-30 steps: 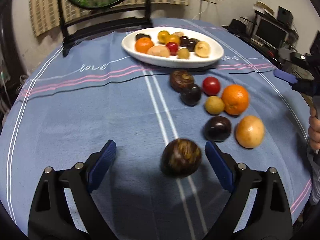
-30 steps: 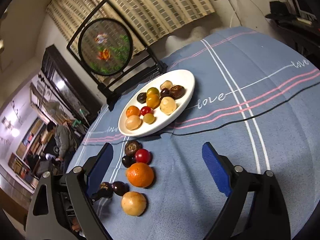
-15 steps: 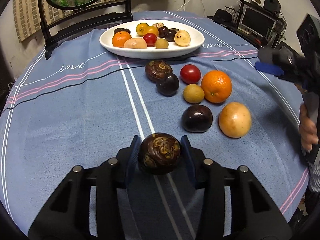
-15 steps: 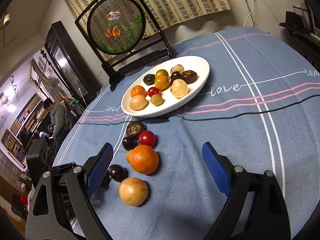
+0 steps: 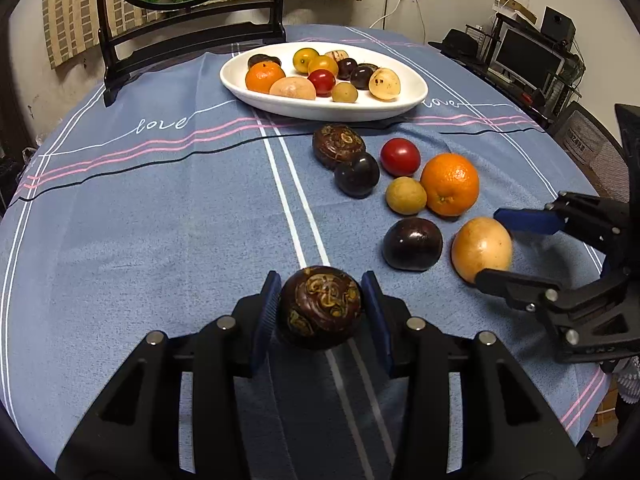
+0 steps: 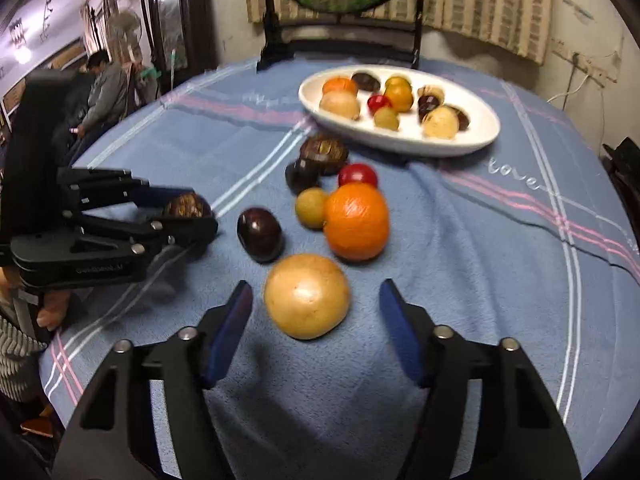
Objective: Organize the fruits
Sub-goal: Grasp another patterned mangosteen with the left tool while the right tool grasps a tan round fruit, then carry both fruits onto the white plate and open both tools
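Observation:
My left gripper (image 5: 320, 312) is shut on a dark brown patterned fruit (image 5: 319, 307) and holds it just above the blue cloth; it also shows in the right wrist view (image 6: 188, 208). My right gripper (image 6: 314, 332) is open, its jaws on either side of a tan round fruit (image 6: 307, 296), apart from it; it also shows in the left wrist view (image 5: 498, 246). Loose fruits lie beyond: an orange (image 5: 450, 184), a dark plum (image 5: 413, 243), a red tomato (image 5: 400, 156). A white oval plate (image 5: 412, 94) at the back holds several fruits.
The round table has a blue striped cloth (image 5: 160, 220). A dark wooden stand with a round screen (image 5: 192, 8) rises behind the plate. A desk with monitors (image 5: 528, 60) is at the right. A seated person (image 6: 104, 84) is far left in the right wrist view.
My left gripper has shut on the brown patterned fruit and lifted it slightly. My right gripper has swung down and in toward the tan fruit, which now sits between its open jaws.

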A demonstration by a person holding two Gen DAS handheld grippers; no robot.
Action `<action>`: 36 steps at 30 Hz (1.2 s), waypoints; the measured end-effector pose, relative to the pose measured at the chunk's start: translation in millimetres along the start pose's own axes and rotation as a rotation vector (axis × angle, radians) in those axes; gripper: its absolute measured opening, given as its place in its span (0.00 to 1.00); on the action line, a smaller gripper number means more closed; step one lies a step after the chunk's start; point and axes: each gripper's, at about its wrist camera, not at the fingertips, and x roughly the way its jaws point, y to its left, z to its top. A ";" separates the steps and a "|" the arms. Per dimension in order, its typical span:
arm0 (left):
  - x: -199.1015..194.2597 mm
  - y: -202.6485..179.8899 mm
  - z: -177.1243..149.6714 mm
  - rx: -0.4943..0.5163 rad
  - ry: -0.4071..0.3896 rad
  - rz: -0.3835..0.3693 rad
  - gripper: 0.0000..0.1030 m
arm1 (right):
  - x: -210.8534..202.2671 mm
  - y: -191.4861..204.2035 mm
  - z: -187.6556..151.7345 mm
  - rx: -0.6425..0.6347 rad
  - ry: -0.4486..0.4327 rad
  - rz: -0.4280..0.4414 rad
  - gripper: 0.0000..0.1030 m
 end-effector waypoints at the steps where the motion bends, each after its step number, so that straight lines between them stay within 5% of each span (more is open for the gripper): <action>1: 0.7 0.2 0.1 -0.001 0.004 -0.001 0.42 | 1.5 -0.1 0.6 0.003 0.008 0.004 0.54; 10: 2.1 0.8 0.3 -0.001 0.011 -0.009 0.41 | 4.2 -0.9 -0.9 0.020 0.029 0.050 0.44; 17: -14.0 -1.9 13.9 -0.003 -0.058 0.014 0.41 | -24.1 -30.1 -2.0 0.156 -0.100 0.102 0.44; 26: -28.3 8.3 133.4 -0.090 -0.229 0.104 0.41 | -90.6 -75.0 93.1 0.179 -0.366 -0.045 0.44; 31: 21.5 25.8 178.0 -0.221 -0.204 0.066 0.41 | -40.6 -86.5 126.3 0.190 -0.340 -0.057 0.44; 36: 59.4 22.9 199.9 -0.190 -0.186 0.105 0.41 | 12.5 -88.7 132.6 0.189 -0.252 -0.021 0.44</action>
